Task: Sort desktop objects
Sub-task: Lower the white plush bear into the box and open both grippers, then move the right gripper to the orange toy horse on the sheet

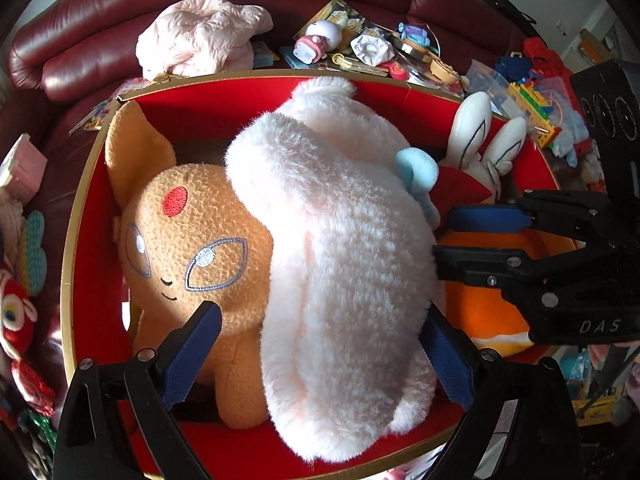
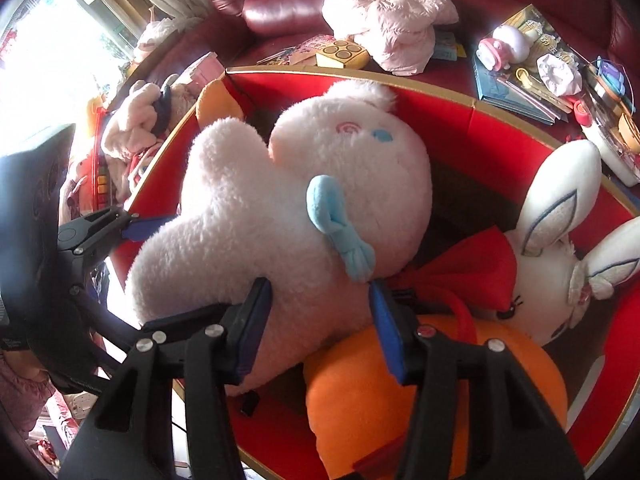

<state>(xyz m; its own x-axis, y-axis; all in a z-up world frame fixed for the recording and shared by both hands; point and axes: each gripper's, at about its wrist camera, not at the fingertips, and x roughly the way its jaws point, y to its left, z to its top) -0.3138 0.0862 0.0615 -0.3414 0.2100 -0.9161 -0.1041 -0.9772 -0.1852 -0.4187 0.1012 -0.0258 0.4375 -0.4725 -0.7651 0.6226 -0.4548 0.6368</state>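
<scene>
The left gripper (image 1: pixel 320 352) has its blue-padded fingers (image 1: pixel 192 356) spread wide on either side of the lower end of a fluffy white plush (image 1: pixel 340 264), the pads pressing into the fur, so it appears to be gripping the toy. The right gripper (image 2: pixel 320 328) comes in from the other side and has its own fingers (image 2: pixel 386 332) closed on a narrower part of the same plush, just below a pale blue bow (image 2: pixel 340 228) sewn to it. The plush lies tilted inside a red box (image 1: pixel 192 116) with a gold rim (it takes up most of the box), its head beyond the right gripper's fingertips. To the left of the left gripper's fingers, touching the white plush, sits an orange plush (image 1: pixel 188 240) with a red dot on its forehead and embroidered eyes. Under and to the right of the right gripper's fingers lies an orange cushion toy (image 2: pixel 400 400), and further right a white rabbit plush (image 2: pixel 552 280) with a red bow (image 2: pixel 472 272). Beyond the box, past both sets of fingertips, a crumpled pink jacket (image 1: pixel 200 40) rests against a dark red leather sofa (image 1: pixel 100 16), near scattered small toys (image 1: pixel 360 48).
</scene>
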